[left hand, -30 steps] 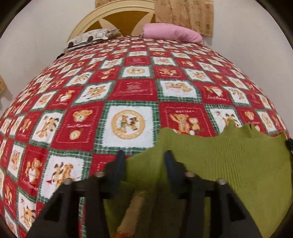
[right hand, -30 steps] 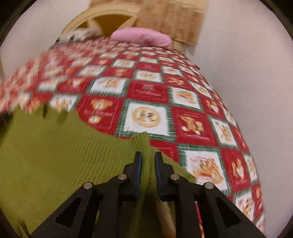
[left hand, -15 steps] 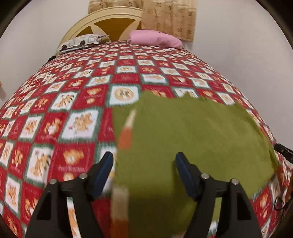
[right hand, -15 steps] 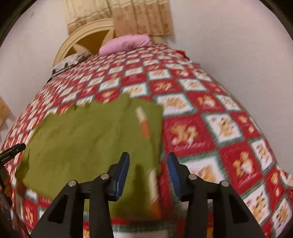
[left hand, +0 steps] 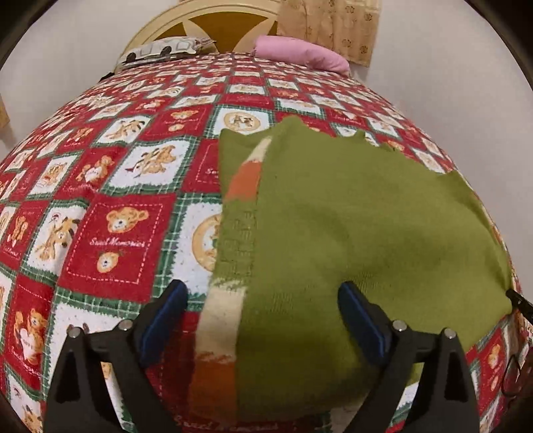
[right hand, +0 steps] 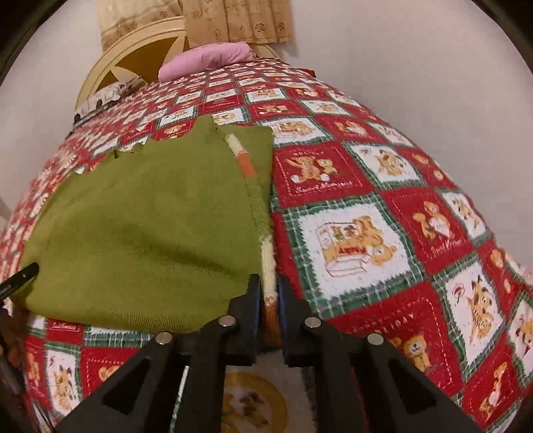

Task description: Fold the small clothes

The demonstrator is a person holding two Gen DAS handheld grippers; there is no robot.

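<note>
Green knit garment [left hand: 349,233] is lying flat on the bed's teddy-bear quilt [left hand: 116,233], near the foot edge, with its striped cream-and-orange band running toward the headboard [left hand: 213,23]. Left hand-held gripper [left hand: 263,319] is still spreading, nothing pinched. Right hand-held gripper [right hand: 269,299] is closing on the striped band.

Right tool [right hand: 269,301] closing on green garment's [right hand: 150,213] striped edge.
</note>
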